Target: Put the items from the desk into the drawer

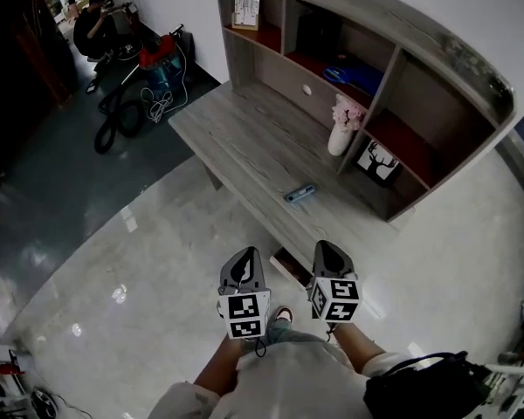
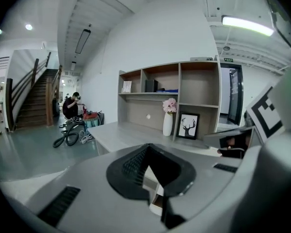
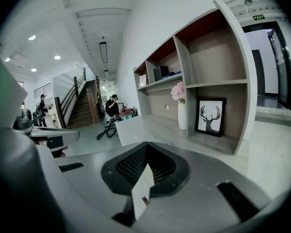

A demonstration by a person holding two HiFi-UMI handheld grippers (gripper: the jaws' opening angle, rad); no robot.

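Note:
A small blue item lies on the grey wooden desk, near its front edge. My left gripper and right gripper hang side by side over the floor just short of that edge, both pointing at the desk. Each has its jaws shut with nothing between them, as the left gripper view and the right gripper view show. A drawer front with a round knob sits in the shelf unit. Between the grippers, a dark slot shows under the desk's edge; I cannot tell what it is.
On the desk by the shelves stand a white vase of pink flowers and a framed deer picture. A vacuum cleaner with its hose lies on the floor at the left, near a seated person. A black bag hangs at my right.

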